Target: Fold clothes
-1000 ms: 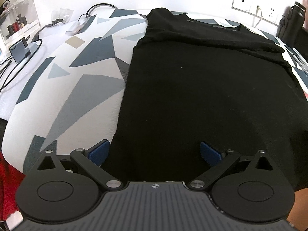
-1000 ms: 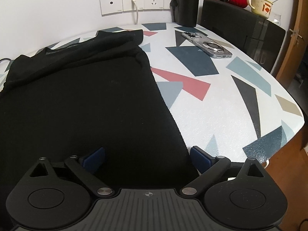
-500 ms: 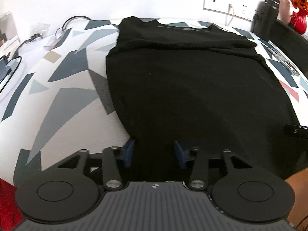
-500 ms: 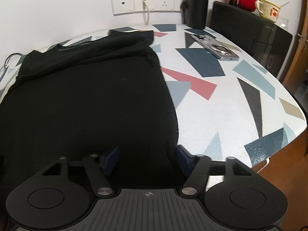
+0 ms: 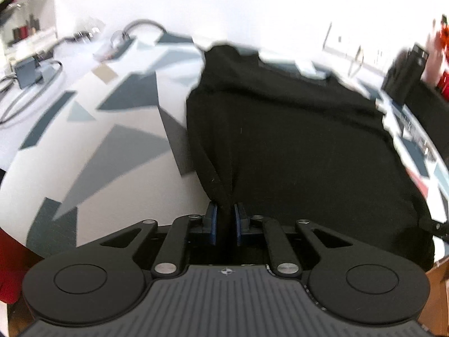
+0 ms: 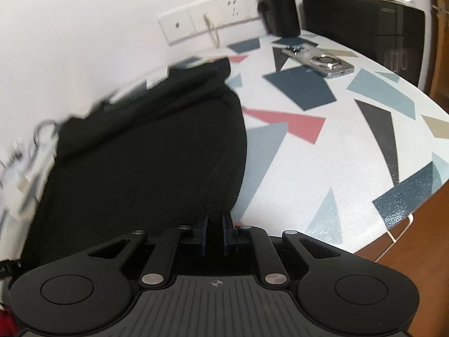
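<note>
A black garment (image 5: 294, 146) lies spread on the table with the geometric-pattern cloth (image 5: 92, 146). My left gripper (image 5: 225, 219) is shut on the garment's near left hem corner, and the cloth rises in a pulled fold from the blue pads. My right gripper (image 6: 215, 231) is shut on the near right hem corner of the same garment (image 6: 140, 151), which bunches up into the pads. The far end with the collar lies flat near the wall.
A phone (image 6: 320, 61) and a black bottle (image 6: 277, 2) sit at the table's far right, beside a black box (image 6: 364, 19). Wall sockets (image 6: 207, 22) are behind. Cables and a small device (image 5: 28, 70) lie at the far left. The table edge drops off at the right (image 6: 398, 213).
Both grippers went from open, to closing around the hem, to shut on it. The hem corners are now lifted and the views blur from motion.
</note>
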### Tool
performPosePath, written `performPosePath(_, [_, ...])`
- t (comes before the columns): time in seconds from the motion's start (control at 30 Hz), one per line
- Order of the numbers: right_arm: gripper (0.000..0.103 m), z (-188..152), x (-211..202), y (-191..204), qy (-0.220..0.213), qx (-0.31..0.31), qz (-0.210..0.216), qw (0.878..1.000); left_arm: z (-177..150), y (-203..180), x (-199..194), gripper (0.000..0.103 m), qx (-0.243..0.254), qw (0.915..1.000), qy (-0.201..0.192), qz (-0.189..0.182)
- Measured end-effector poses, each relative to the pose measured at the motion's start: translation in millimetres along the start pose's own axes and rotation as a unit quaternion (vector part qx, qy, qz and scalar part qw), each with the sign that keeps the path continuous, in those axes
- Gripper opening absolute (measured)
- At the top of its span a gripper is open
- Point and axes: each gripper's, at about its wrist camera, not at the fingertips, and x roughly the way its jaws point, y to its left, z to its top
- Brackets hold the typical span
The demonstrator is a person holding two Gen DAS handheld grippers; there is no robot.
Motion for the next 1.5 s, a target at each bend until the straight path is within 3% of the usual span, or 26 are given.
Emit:
performPosePath(0.27, [0.009,-4.3,-34.2,-17.4,-0.032,0.005,0.066,0.997,-24.2,-7.1,-33.6,0.013,-0.012,0.9998,-0.016,0.008])
performPosePath(0.4, [0.009,-6.0,-52.3,-30.0,-0.036,0.035,0.093,0.994,-29.7,-14.4,-60.6,0.013,-0.003,0.9982,-0.059,-0.001])
performPosePath(0.5, [0.008,-1.2,-63.4,-34.0,-0.046,0.05,0.108,0.992,-21.5,-20.4,-68.9,0.013,-0.011,0.9963,-0.085,-0.003])
performPosePath(0.7, [0.008,34.0,-60.8,-27.5,-0.059,0.062,0.122,0.989,16.9,-20.1,-55.1,0.013,-0.063,0.9937,-0.093,-0.004])
performPosePath(0.87, [0.008,78.2,-32.2,-4.3,-0.066,0.06,0.11,0.99,64.8,-20.7,-27.0,0.013,-0.079,0.9928,-0.09,0.001])
performPosePath(1.2, [0.008,154.6,42.5,29.5,-0.066,0.074,0.067,0.993,144.9,-24.1,70.3,0.013,-0.029,0.998,-0.055,-0.016])
performPosePath(1.37, [0.008,173.9,112.1,39.6,-0.048,0.069,0.018,0.996,167.9,-27.6,146.4,0.013,0.019,0.9995,-0.015,-0.02])
performPosePath(1.5, [0.008,178.0,168.1,43.7,-0.041,0.046,-0.029,0.998,166.6,-24.9,191.9,0.016,0.047,0.9985,0.023,-0.014])
